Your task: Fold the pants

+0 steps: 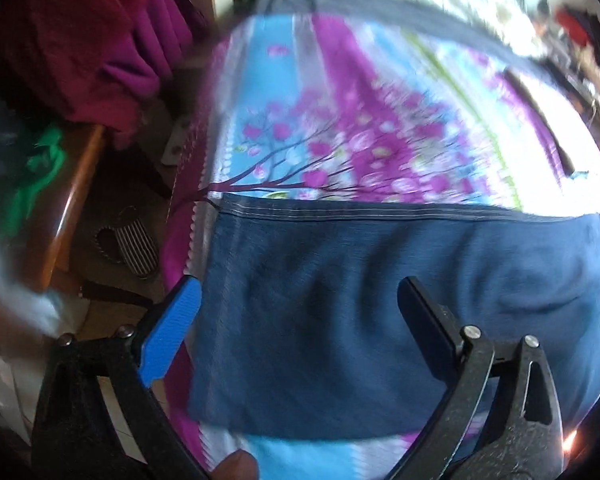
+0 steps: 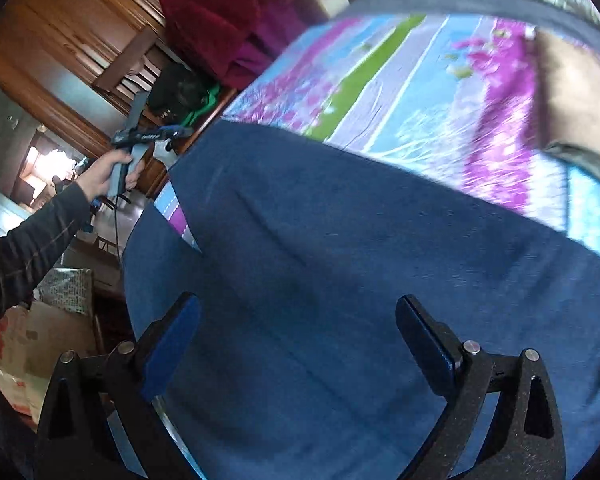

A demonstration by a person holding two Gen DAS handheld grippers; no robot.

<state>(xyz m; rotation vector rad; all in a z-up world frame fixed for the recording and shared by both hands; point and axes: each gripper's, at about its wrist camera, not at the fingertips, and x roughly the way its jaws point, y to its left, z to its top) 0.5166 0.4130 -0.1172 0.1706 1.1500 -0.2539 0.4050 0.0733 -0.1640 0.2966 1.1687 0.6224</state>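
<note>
We hold both hand-held grippers, left (image 1: 300, 312) and right (image 2: 298, 328), spread above the pants (image 2: 340, 260), which run left-right on the bed (image 1: 340, 120).

Under and ahead of both pairs of fingers, the pants (image 1: 380, 320) are matt blue denim with a stitched hem. The finger pads (image 1: 172, 332) are ribbed blue plastic on grainy black plastic arms with shiny metal rivets. Beyond the fingers lies a smooth printed cloth bedsheet (image 2: 420, 92); left of them stands glossy varnished wood furniture (image 2: 60, 40).

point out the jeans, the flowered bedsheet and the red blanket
jeans (image 1: 380, 320): left wrist view, middle of the folded denim
flowered bedsheet (image 1: 340, 120): left wrist view, purple blossom print beyond the jeans
red blanket (image 2: 212, 12): right wrist view, top of the heap beside the bed
</note>
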